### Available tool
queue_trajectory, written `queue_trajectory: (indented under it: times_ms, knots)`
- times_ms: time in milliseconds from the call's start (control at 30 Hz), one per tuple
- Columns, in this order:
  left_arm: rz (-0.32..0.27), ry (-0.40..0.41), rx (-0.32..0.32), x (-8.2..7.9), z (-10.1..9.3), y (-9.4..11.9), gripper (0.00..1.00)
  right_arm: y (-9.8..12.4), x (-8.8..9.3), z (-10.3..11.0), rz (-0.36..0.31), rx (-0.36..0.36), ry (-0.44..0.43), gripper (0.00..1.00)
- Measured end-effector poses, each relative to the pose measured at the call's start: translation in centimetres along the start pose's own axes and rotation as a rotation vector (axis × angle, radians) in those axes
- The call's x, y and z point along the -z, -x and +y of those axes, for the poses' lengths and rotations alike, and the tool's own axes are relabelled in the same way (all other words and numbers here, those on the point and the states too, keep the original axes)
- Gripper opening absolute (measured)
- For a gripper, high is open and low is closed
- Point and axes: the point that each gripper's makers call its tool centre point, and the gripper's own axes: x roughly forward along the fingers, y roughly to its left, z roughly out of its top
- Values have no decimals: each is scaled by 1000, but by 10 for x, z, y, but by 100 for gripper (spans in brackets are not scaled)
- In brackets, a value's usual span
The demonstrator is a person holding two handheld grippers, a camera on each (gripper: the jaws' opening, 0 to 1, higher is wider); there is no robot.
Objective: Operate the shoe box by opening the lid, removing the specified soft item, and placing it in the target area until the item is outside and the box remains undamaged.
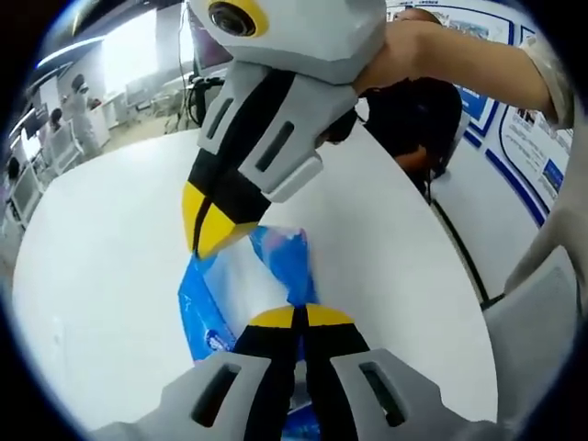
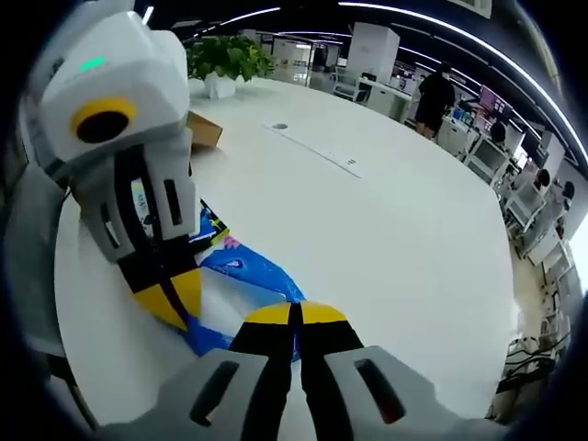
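A soft blue and white packet [image 1: 246,285] hangs just over the white table [image 1: 110,276], stretched between both grippers. At the bottom of the left gripper view, my left gripper [image 1: 294,317] is shut on the packet's near edge. My right gripper [image 1: 207,225] comes down from the top of that view, a hand holding it, and is shut on the packet's far edge. The right gripper view gives the same hold from the other side: right gripper [image 2: 294,315] pinching the blue packet [image 2: 253,271], left gripper [image 2: 173,301] clamped on its left end. A brown cardboard box [image 2: 206,131] lies further back on the table.
A potted plant [image 2: 225,57] stands at the far edge of the large white table [image 2: 386,239], with a flat cable hatch [image 2: 317,149] in its middle. A person in black [image 2: 432,99] stands beyond among office desks. Another person in dark clothes [image 1: 418,119] is close to the table's edge.
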Motion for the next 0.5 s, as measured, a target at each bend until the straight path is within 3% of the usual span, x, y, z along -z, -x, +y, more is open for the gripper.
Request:
queue_trajectory:
  times_ms: [500]
  knots:
    - [-19,-50,-53,-14,0,17,5,16,-9,7,3,-3,29,1]
